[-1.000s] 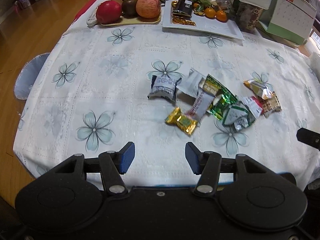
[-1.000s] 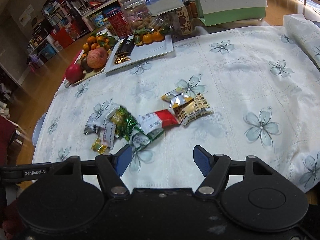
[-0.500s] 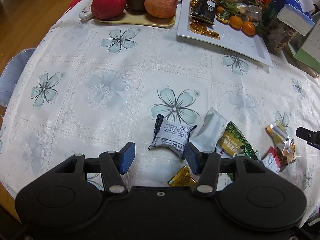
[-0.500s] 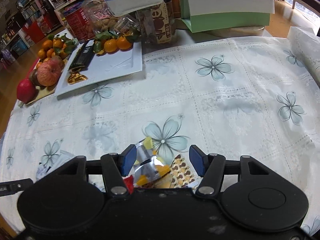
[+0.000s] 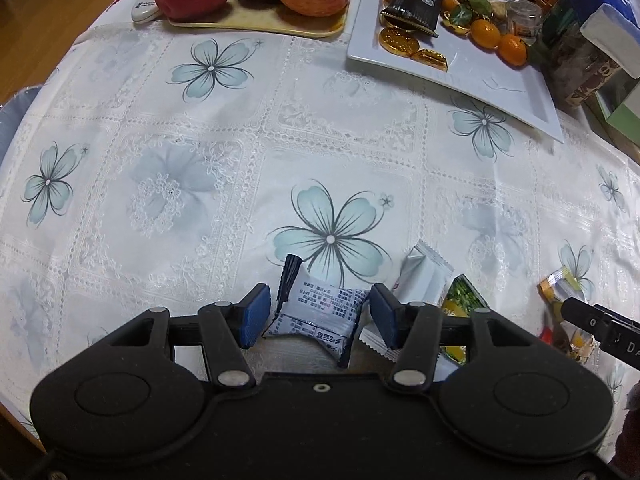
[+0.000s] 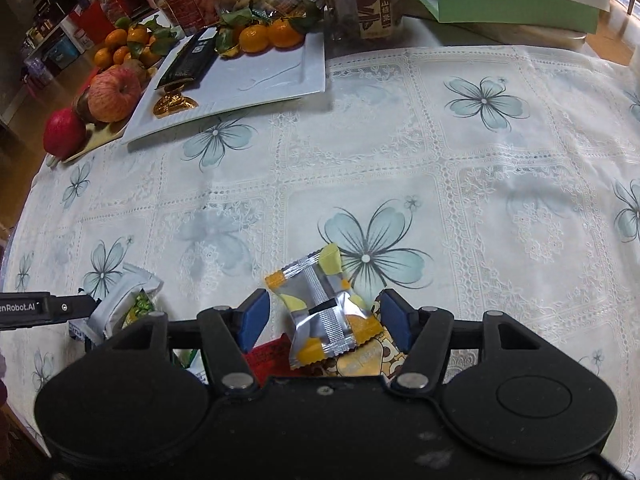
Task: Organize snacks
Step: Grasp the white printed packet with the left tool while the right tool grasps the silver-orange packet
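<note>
Both grippers hide snacks beneath them; left gripper spread around grey-printed packet, right gripper spread around silver-yellow packet

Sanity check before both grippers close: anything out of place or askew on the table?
Only the snack wrappers look out of place: loose in an overlapping heap on the tablecloth, not on the white plate. No spills or damage visible.
</note>
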A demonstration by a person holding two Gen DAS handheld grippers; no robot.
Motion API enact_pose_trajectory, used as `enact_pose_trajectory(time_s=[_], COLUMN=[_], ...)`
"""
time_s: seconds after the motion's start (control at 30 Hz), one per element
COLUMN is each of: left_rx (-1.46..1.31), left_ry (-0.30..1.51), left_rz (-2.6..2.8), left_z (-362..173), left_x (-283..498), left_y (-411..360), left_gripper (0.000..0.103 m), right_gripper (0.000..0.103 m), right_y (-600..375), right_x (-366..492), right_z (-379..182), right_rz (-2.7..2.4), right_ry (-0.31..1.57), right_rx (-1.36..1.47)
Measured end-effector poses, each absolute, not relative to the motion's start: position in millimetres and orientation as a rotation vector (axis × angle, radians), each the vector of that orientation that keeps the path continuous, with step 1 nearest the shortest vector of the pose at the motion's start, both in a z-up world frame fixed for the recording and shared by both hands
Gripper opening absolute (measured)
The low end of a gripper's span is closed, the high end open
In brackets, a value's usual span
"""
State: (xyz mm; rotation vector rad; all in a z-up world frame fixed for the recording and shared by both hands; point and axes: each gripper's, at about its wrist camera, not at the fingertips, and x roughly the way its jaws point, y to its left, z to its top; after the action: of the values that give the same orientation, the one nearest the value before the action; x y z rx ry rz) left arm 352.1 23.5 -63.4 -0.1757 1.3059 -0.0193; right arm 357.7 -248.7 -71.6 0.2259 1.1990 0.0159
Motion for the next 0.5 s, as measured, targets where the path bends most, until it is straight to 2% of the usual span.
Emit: enact_pose_trajectory(time_s=[0.33,0.43,0.5], left_rx=[-0.168,-0.17,-0.162], left_ry=[1.313,1.312,1.311], left_rz=[-0.002,-0.004,0.0], left_z=[-69.5,-69.5,-69.5], left_x=[358.5,358.5,357.2], left_y=[18.0,18.9,18.0], left_gripper=[0.059,0.059,0.058], right_gripper=[0.064,0.057,0.048], right_y=[-250.8,-246.8,-243.6], right_x=[364.2,362.8,361.4], right_z=[-79.4,-79.6,-79.9], right_rz=[0.003,0.024,0.043], right_ry=[1.203,1.212,1.218], right_rx=[0.223,0.206,0.195])
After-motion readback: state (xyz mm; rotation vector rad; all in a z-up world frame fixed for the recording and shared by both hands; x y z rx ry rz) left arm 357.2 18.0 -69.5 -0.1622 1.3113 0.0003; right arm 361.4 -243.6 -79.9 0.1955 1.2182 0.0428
